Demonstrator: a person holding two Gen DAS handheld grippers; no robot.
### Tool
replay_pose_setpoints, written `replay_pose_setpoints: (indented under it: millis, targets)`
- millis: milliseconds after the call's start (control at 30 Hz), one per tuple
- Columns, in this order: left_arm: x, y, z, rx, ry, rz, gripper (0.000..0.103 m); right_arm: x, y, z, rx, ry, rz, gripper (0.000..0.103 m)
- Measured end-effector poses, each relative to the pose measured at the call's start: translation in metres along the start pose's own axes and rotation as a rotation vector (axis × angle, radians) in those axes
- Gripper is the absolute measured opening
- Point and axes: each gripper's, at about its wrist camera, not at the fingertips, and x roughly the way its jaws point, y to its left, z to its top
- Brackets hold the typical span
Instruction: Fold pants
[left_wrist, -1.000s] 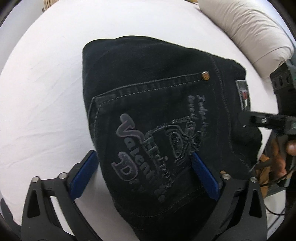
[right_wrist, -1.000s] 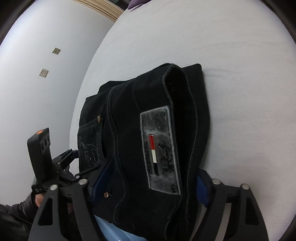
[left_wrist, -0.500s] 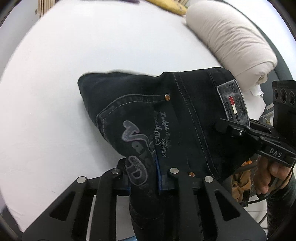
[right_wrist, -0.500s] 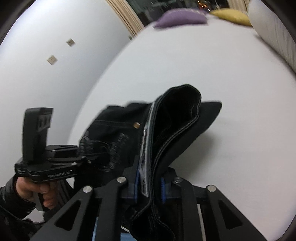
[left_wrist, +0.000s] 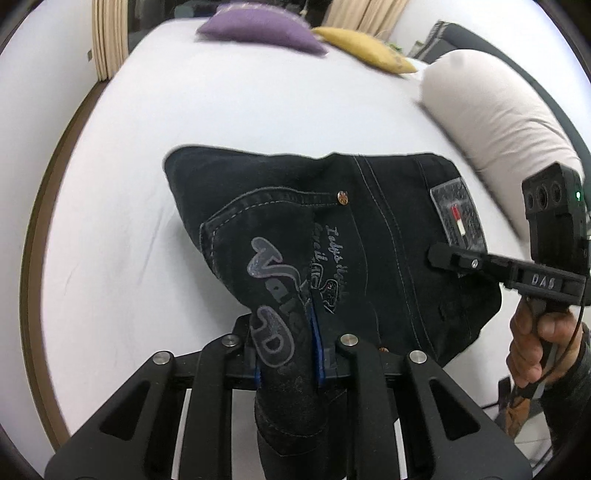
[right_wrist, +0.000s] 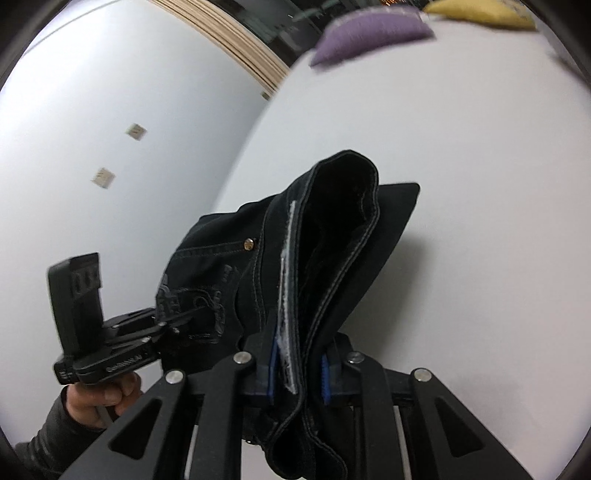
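Denim fills the gap between both sets of fingers: the folded black pants are pinched at two places along their near edge, and the rest of the bundle slopes away from the fingertips, its far corner low over the white bed; whether that corner touches the sheet I cannot tell. The left gripper has its blue pads pressed onto the printed back-pocket panel, a thick roll of cloth bulging out behind them. The right gripper nips the waistband end, the grey brand patch caught edge-on beside its left pad, with the doubled waistband rising ahead of the fingertips. Both sets of jaws have just been closing, and cloth now sits firmly between each pair.

Taking the stack at two spread points probably keeps the layers from sliding apart or unrolling while it is carried. Purple and yellow cushions lie far ahead of the fingers, and a pale bolster lies off to the right, all well apart from the pants.
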Motion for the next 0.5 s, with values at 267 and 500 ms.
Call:
replay_pose_setpoints:
  millis: [267,500]
  targets:
    - [0.028,0.032,-0.008,-0.027,-0.082,-0.023,0.057,0.026,-0.058,-0.027,0.148,-0.047,0.096,0.04]
    - [-0.049,-0.01,-0.025,0.077,-0.381,0.211,0.088,-0.044,-0.037,-0.043,0.134,-0.218,-0.107,0.081]
